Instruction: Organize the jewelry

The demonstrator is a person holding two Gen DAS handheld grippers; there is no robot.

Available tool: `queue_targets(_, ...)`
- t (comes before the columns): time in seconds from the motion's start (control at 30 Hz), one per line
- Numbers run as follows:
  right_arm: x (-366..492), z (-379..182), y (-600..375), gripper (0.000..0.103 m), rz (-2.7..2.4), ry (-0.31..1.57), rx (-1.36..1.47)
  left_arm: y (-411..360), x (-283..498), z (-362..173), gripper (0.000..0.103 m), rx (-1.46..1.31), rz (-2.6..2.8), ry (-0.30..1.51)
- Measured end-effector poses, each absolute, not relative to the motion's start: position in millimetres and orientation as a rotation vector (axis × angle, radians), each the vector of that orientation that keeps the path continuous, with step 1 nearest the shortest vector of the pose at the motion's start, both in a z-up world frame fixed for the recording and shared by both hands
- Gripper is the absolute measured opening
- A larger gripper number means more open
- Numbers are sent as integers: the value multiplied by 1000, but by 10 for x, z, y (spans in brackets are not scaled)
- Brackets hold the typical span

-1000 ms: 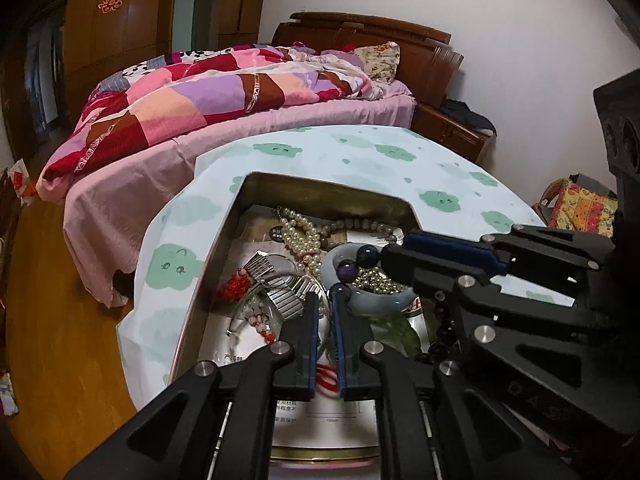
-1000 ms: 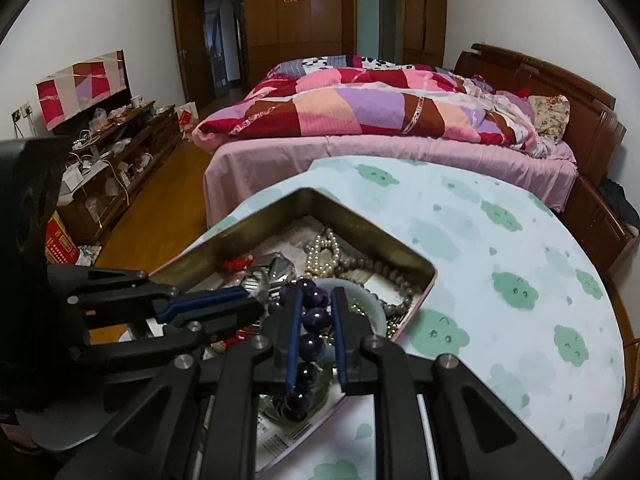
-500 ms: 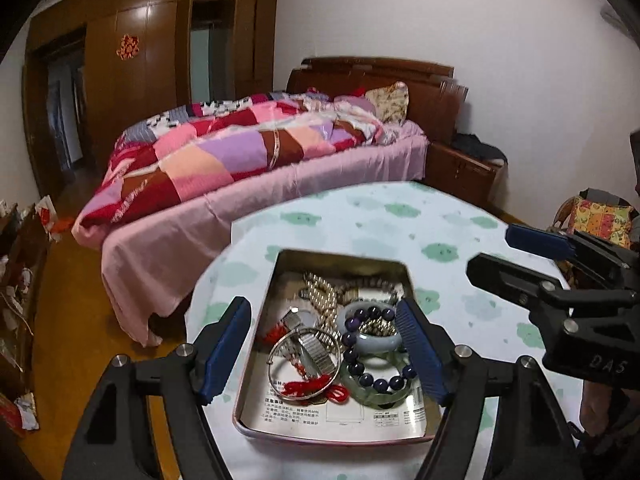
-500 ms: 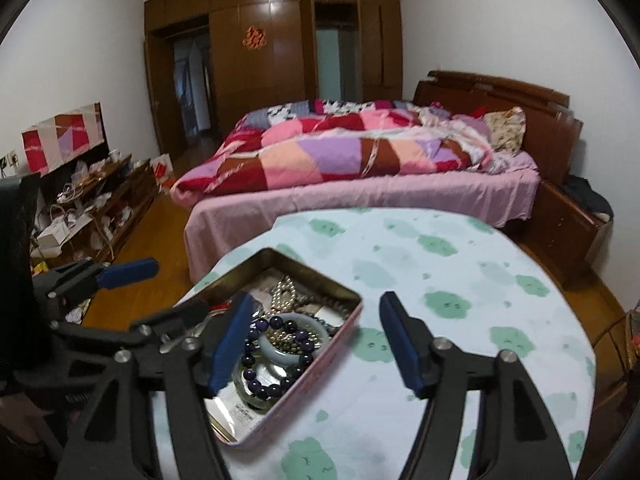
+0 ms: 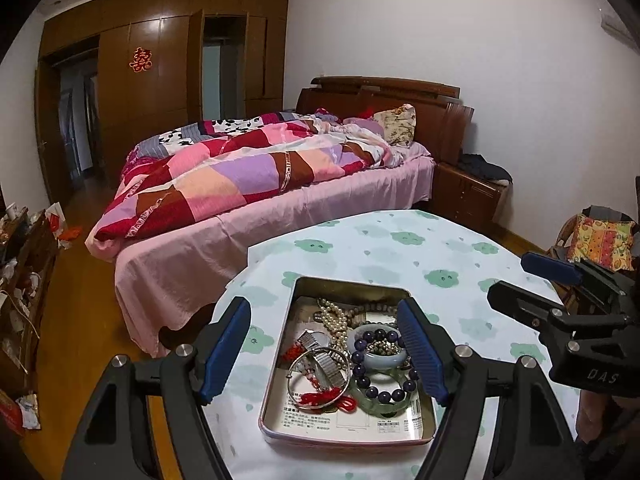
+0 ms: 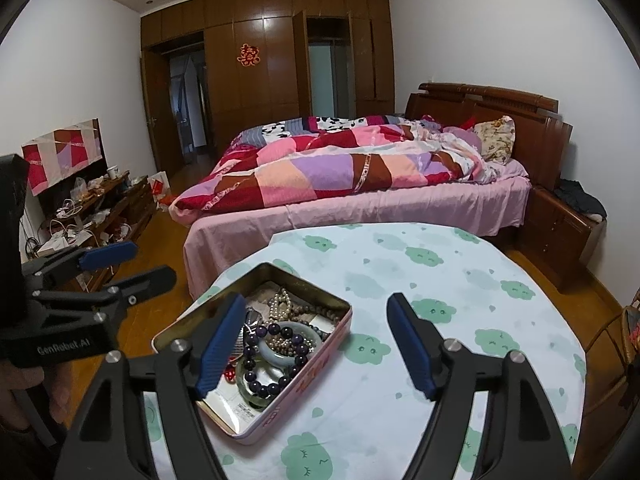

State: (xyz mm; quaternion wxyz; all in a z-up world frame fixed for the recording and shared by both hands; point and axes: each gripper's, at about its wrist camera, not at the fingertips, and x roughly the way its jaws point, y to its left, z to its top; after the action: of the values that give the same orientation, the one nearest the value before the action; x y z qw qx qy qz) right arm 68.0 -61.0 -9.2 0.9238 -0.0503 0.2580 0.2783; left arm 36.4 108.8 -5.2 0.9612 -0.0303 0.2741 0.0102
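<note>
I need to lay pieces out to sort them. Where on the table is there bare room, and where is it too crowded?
Free: the tablecloth right of the tin and beyond it toward the bed; a narrower strip left of the tin. Crowded: inside the tin, where the purple bead bracelet, pearls and silver bangle overlap.

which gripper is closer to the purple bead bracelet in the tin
Left. The left gripper hangs open right above the purple bead bracelet; the right gripper, jaws opening and empty, sits off to the tin's right edge.
</note>
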Motion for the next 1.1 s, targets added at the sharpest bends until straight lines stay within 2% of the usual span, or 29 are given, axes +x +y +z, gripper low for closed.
queue_targets(1.1, 654, -134, -638, 83, 574, 519, -98, 1101, 393, -100, 76, -60, 36, 567)
